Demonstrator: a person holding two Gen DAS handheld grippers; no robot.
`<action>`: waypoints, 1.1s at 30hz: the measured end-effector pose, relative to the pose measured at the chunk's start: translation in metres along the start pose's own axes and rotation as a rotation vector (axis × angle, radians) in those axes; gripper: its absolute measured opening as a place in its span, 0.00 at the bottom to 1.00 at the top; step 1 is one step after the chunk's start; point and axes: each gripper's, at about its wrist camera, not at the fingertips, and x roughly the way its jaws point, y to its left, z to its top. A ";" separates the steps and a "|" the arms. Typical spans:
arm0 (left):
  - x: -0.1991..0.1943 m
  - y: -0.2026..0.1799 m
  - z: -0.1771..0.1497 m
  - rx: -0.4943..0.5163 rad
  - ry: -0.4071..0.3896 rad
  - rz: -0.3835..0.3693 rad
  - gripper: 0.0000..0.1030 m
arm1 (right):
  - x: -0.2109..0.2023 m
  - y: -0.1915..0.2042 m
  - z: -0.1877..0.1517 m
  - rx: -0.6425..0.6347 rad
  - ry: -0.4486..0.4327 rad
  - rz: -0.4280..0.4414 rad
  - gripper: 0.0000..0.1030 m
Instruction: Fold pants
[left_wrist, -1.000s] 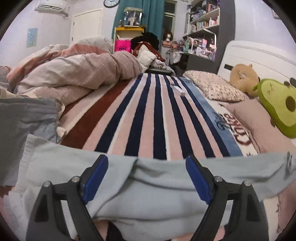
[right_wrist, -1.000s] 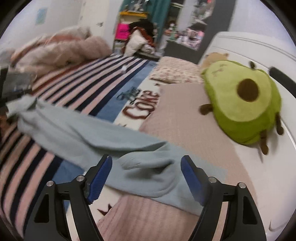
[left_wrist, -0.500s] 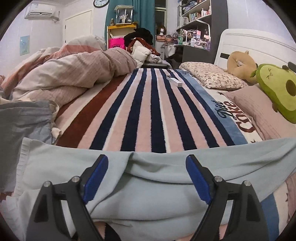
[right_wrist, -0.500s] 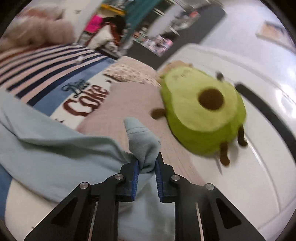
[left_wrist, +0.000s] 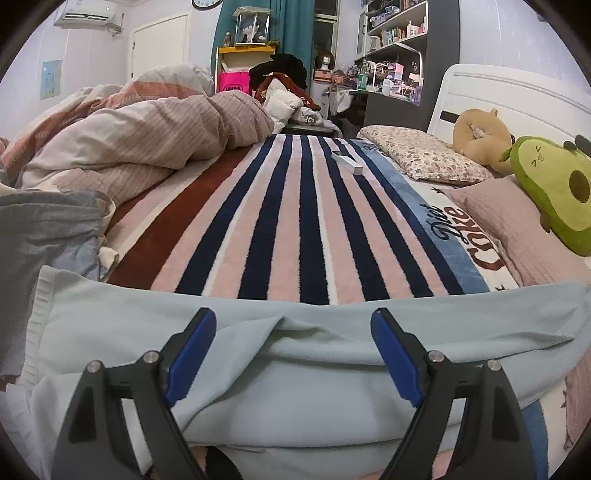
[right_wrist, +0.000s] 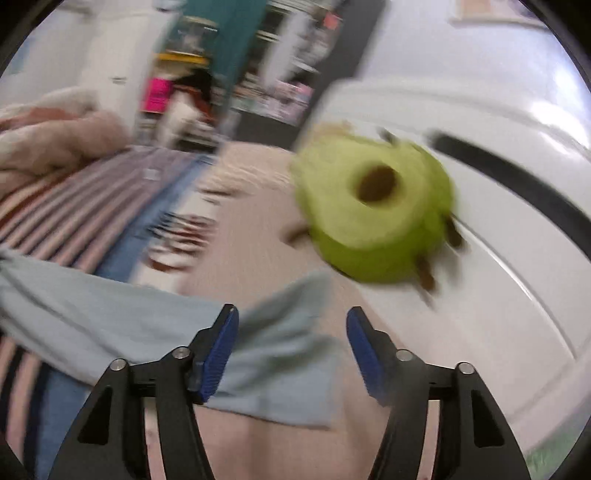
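Through my left wrist view, I am holding my left gripper (left_wrist: 293, 345) with its jaws spread wide and nothing between them. The pants (left_wrist: 258, 354) are lying directly beneath and just ahead of the blue pads, a pale blue-green, soft knit stretched crosswise to the way my fingers are pointing. The ribbed waistband is sitting off to the left of the tongs, and the leg is running away past the right-hand finger. A loose ridge of fabric is bunching right between the open jaws. Beyond it the striped blanket (left_wrist: 295, 221), plush and thick, is running straight ahead, with a rumpled duvet (left_wrist: 147, 140) up to the left.

Through my right wrist view, which is smeared with motion, I am holding my right gripper (right_wrist: 291, 349) wide open too, gripping nothing. The end of the pant leg (right_wrist: 280, 354) is lying flat just under and ahead of the pads, trailing off to the left. A plump avocado plush (right_wrist: 376, 214) is sitting ahead and slightly right, well clear.

The long axis is running from one tong to the other, so I judge each hand is nearest its own end: left for the waist, right for the cuff.
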 end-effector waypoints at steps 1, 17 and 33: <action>0.000 0.000 0.000 -0.002 0.001 -0.002 0.81 | 0.000 0.016 0.005 -0.036 0.001 0.063 0.62; 0.002 0.013 0.000 -0.023 0.023 0.021 0.81 | 0.139 0.188 -0.014 -0.347 0.336 0.590 0.00; -0.007 0.050 0.003 -0.123 -0.037 0.223 0.81 | 0.154 0.185 0.033 -0.166 0.210 0.326 0.44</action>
